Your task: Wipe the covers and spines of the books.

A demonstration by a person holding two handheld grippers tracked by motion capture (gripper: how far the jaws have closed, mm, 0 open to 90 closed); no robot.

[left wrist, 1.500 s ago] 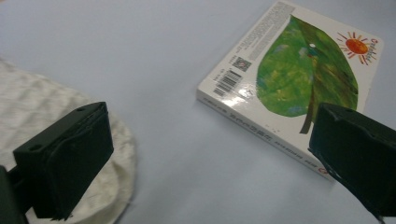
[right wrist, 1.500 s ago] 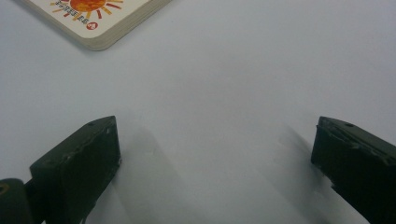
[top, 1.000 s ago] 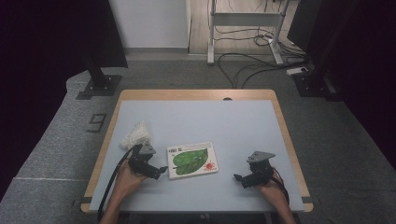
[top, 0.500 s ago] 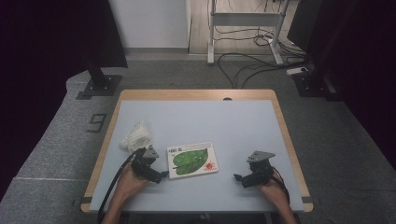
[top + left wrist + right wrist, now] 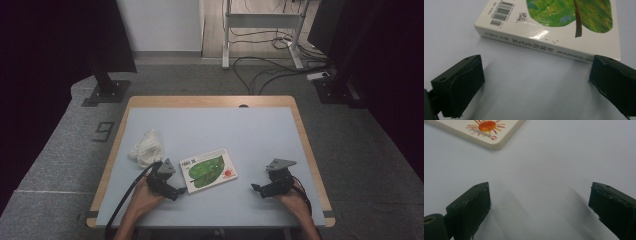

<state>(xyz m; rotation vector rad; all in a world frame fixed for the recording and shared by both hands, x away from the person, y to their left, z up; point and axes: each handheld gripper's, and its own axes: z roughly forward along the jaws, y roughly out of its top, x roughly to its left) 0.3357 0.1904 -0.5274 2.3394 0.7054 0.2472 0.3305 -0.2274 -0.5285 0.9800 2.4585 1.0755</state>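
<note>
left gripper [image 5: 178, 192] jaws spread wide, empty, poised just short of book [image 5: 208, 170] spine, near its left edge. book flat on table [image 5: 210, 127], centre-front, cover closed, not yet gripped or lifted: work judged barely begun, grasp and all handling outstanding. crumpled white cloth [image 5: 145, 147] near, left-rear of left gripper. right gripper [image 5: 256, 189] jaws apart, empty, well clear of book's right corner. bare surface ahead and between grippers; front table edge close behind both hands.
</note>
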